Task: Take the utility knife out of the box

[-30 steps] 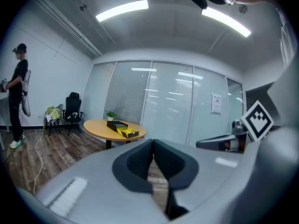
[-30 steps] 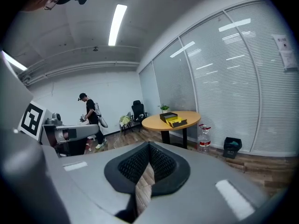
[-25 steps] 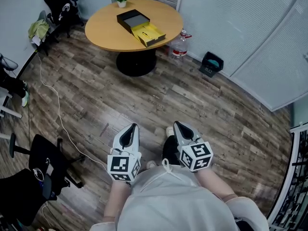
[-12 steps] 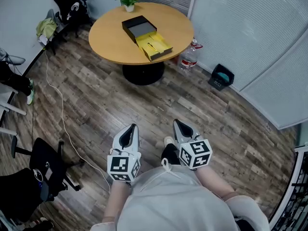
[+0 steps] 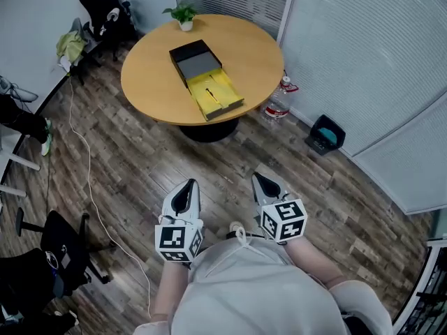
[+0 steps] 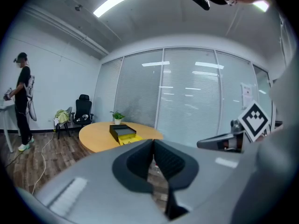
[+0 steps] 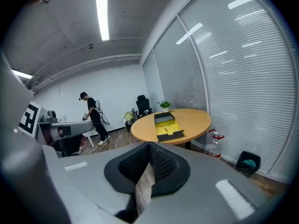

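A black box (image 5: 196,61) lies open on the round wooden table (image 5: 151,77) ahead, its yellow-lined half (image 5: 216,94) toward me. A slim dark item, likely the utility knife (image 5: 216,94), rests in the yellow lining. The box (image 6: 120,133) shows small in the left gripper view, and the box (image 7: 166,125) in the right gripper view too. My left gripper (image 5: 187,189) and right gripper (image 5: 262,183) are held over the floor well short of the table. Both are shut with nothing between the jaws.
A small potted plant (image 5: 184,14) stands at the table's far edge. A water bottle (image 5: 277,103) and a black bin (image 5: 325,135) sit by the blinds. Office chairs (image 5: 101,5) stand at the back left, a cable (image 5: 84,159) trails over the floor. A person (image 7: 93,115) stands far off.
The table and box have come nearer and lower in the head view as I walk toward them. Both grippers keep their pose in front of me.
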`<state>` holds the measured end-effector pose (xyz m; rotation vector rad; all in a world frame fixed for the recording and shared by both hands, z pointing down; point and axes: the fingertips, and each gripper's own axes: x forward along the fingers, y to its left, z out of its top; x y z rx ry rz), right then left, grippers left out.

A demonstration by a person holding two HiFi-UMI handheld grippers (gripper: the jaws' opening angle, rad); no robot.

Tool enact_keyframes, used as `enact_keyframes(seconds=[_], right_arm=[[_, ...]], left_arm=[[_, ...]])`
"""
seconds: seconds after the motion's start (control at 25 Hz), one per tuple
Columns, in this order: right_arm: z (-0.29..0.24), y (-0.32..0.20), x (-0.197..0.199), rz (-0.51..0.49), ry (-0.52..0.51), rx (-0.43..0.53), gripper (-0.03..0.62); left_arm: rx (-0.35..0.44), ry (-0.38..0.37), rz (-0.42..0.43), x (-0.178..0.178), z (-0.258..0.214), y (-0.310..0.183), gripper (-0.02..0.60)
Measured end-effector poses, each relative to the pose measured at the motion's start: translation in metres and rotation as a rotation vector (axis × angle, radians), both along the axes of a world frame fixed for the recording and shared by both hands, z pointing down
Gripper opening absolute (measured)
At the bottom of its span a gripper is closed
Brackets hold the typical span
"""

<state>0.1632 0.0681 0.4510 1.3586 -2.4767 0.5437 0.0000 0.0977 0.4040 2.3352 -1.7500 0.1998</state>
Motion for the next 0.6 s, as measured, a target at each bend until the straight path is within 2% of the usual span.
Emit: enact_keyframes(seconds=[0.28, 0.6], right_arm=[[0.017, -0.069, 0.025, -0.043, 0.01, -0.043, 0.0], [0.037, -0.145, 0.006, -0.067, 0.019, -0.085, 0.0]], left_arm=[[-0.046, -0.01, -0.051, 0.018, 0.015, -0.062, 0.006], [-0.084, -0.004, -0.085, -0.001, 0.037, -0.134, 0.006]])
